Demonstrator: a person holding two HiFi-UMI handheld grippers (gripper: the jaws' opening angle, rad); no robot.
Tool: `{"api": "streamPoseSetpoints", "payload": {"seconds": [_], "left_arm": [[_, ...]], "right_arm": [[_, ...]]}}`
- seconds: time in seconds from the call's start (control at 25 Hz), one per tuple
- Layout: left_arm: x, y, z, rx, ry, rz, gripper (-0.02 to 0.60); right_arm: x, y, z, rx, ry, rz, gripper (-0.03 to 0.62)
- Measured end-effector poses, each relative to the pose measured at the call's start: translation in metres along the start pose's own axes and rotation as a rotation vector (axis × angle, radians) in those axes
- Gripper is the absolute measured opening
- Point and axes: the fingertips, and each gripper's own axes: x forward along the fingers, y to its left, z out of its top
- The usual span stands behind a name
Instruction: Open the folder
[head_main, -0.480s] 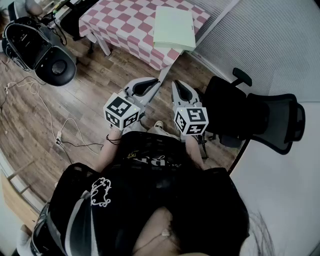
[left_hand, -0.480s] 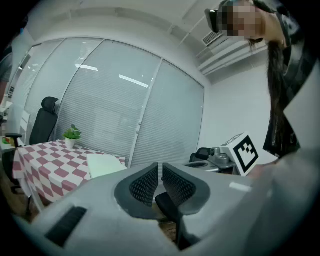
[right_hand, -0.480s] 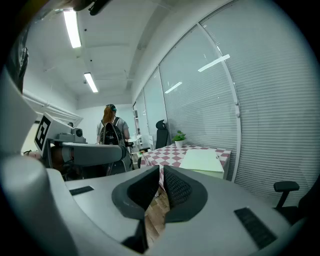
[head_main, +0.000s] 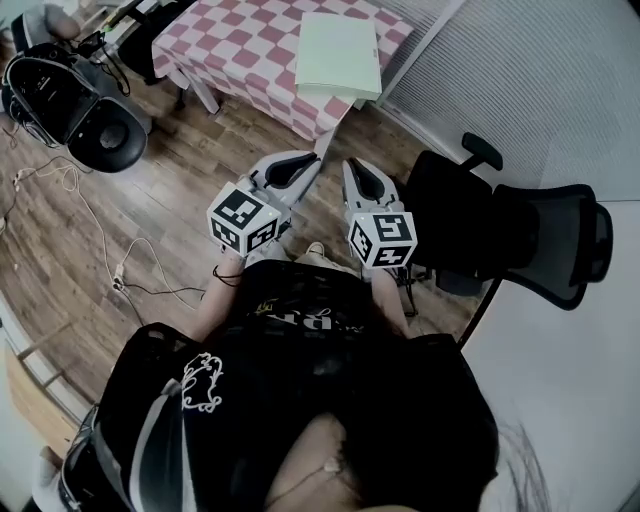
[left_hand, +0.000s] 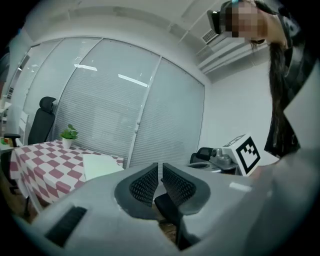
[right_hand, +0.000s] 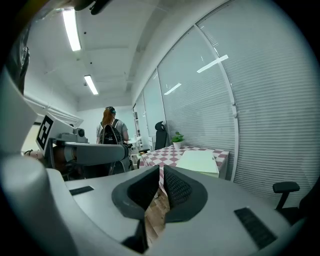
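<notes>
folder (head_main: 339, 54) lies on the table (head_main: 240, 50); office chair (head_main: 520, 240) stands right of it.

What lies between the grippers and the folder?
Head view: wood floor, then the checked table's near edge. The folder lies beyond the left gripper and right gripper.

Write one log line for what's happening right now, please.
left gripper: shut, empty | right gripper: shut, empty | folder: closed, on checkered table, untouched

Pale green folder (head_main: 338, 55) on a red-and-white checked tablecloth (head_main: 240, 50).
</notes>
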Motion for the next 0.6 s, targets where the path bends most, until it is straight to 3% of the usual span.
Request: {"api": "streamPoseSetpoints", "payload": {"seconds": [0.6], "left_arm": [[0.045,-0.025,-0.010,0.019,0.023,0.017,0.041]], "right_arm": [[-0.018,-0.042,-0.009,0.046,-0.019,0.037,0.032]]}}
